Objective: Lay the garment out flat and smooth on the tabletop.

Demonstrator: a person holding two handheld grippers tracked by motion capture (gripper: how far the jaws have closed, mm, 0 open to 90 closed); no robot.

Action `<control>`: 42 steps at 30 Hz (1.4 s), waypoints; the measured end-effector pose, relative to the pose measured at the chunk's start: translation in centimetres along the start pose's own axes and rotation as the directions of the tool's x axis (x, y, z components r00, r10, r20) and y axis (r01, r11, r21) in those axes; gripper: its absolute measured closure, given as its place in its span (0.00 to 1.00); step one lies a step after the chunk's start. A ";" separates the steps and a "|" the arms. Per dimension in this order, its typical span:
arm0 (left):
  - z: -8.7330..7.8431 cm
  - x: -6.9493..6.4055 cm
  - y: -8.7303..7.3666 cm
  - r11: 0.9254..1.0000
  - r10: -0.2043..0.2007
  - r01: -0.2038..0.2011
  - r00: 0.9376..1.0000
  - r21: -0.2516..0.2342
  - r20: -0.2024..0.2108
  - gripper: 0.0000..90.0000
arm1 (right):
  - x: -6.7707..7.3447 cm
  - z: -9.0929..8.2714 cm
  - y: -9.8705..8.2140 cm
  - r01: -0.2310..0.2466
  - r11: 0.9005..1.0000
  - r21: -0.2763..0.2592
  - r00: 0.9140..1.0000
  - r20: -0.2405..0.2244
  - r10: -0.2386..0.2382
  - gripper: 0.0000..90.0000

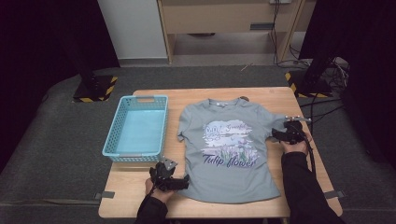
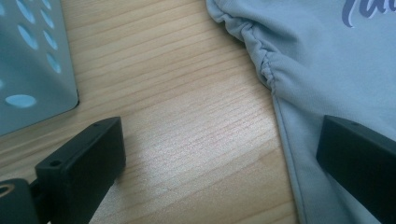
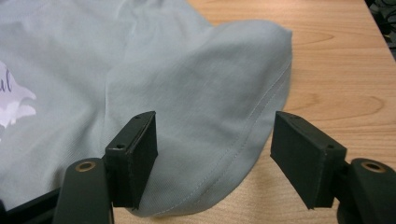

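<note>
The wooden table (image 1: pixel 140 186) carries everything. On it a grey T-shirt (image 1: pixel 229 154) lies flat, front up, its print reading "Tulip flower", collar toward the far edge. Just left of it sits a light blue basket (image 1: pixel 109 140), close to the shirt's sleeve but apart from it. My left gripper (image 1: pixel 180 183) rests low at the shirt's near left edge; its jaws are spread wide, one over bare wood, the other over the hem, pinching nothing. My right gripper (image 3: pixel 212 154) hovers at the right sleeve (image 3: pixel 219 107), jaws spread astride its hemmed edge, pads clear of the cloth.
</note>
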State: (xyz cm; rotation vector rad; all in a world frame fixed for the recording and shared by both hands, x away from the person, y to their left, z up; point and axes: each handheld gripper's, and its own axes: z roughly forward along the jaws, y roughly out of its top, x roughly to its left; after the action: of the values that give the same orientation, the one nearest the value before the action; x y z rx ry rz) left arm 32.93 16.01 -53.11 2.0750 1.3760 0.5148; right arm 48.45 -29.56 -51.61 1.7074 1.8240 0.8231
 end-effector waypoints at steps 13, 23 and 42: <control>0.0 0.0 0.0 1.000 0.000 0.000 1.000 -0.003 0.000 0.00 | -0.4 1.0 -0.3 0.111 0.992 0.058 0.988 0.098 -0.117 0.29; 0.0 0.0 0.0 1.000 0.000 0.000 1.000 -0.002 0.000 0.00 | -0.4 0.2 0.3 0.081 0.997 -0.009 0.994 0.069 -0.080 0.29; 0.0 0.0 0.0 1.000 0.000 0.000 1.000 -0.002 0.000 0.01 | 1.5 1.4 -0.4 -0.033 0.999 0.030 0.974 -0.225 0.039 0.26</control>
State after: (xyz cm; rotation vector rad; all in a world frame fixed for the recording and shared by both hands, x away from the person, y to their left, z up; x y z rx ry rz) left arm 32.91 16.00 -53.12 2.0734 1.3759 0.5159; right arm 49.12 -27.95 -52.79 1.7267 1.9630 1.0507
